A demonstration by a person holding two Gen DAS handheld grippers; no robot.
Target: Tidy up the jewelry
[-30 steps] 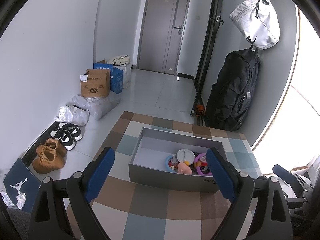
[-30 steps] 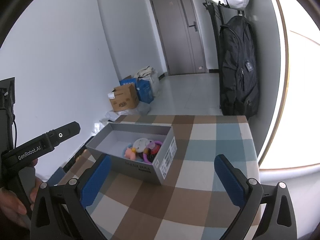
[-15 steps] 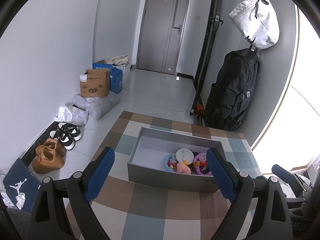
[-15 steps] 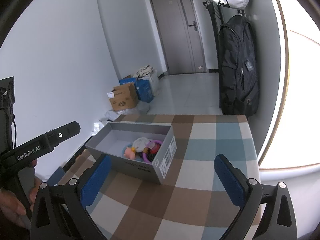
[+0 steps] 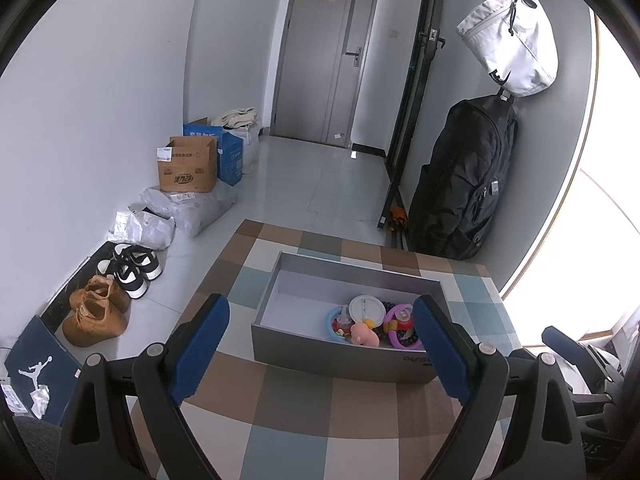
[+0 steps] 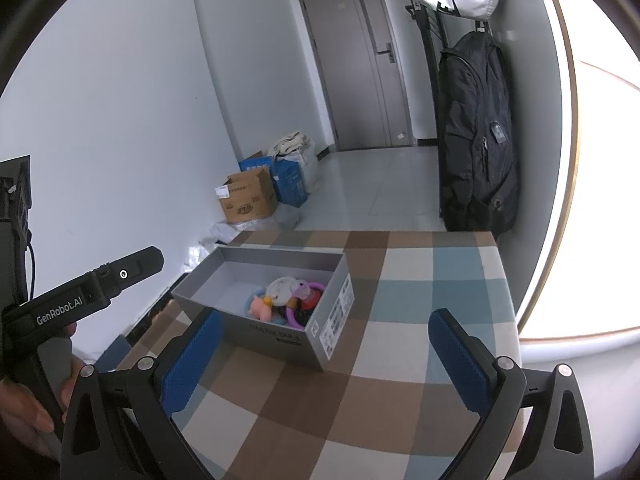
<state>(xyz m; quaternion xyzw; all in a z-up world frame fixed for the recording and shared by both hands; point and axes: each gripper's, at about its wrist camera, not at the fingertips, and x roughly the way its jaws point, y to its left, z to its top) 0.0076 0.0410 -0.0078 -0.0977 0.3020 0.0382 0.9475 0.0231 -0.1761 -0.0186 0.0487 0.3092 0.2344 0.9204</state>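
Observation:
A grey open box [image 5: 304,354] stands on the checked tablecloth [image 5: 288,412]; it also shows in the right wrist view [image 6: 276,338]. At its right end lies a pile of jewelry and trinkets: a purple ring [image 5: 396,314], dark beads [image 5: 408,334], a pink figure [image 5: 364,334], a white round lid [image 5: 365,307] and a blue ring [image 5: 332,322]. My left gripper [image 5: 320,344] is open and empty, just before the box's near wall. My right gripper [image 6: 326,354] is open and empty, near the box's labelled corner.
The left handle, held by a hand [image 6: 76,300], shows at the left of the right wrist view. A black backpack [image 5: 464,184] and a white bag [image 5: 512,40] hang on the wall right. Shoes [image 5: 100,304], cardboard boxes [image 5: 188,164] and bags lie on the floor left.
Both views have shifted only slightly; the box sits a touch lower in the left wrist view. Both grippers stay open and empty.

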